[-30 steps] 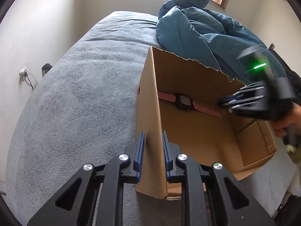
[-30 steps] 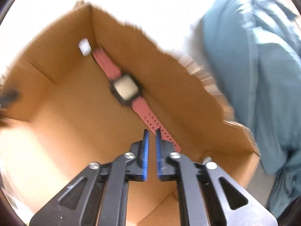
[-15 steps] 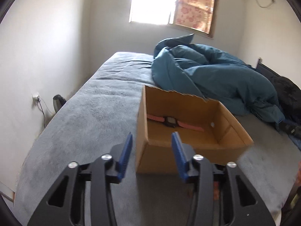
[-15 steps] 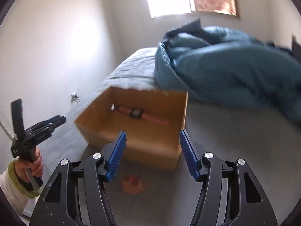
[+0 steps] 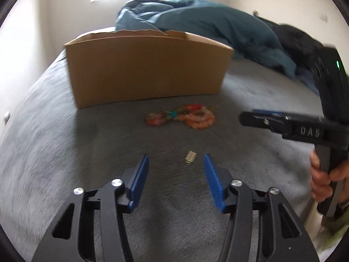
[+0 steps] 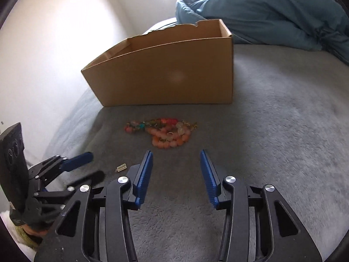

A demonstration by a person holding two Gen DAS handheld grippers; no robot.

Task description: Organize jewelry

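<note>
Grey plush blanket [image 6: 272,131] lies under both our grippers, left gripper [image 5: 175,174] and right gripper [image 6: 176,170] each with jaws spread and empty. A small gold clasp [image 5: 190,157] sits just ahead of our left one. Farther on we see the orange beaded necklace [image 6: 165,134] heaped on the blanket, near the cardboard box [image 6: 170,76] but apart from it.

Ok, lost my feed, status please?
Left gripper open, empty. Right gripper open, empty. Bead necklace on blanket before box; small clasp nearby. Nothing blocking.
</note>
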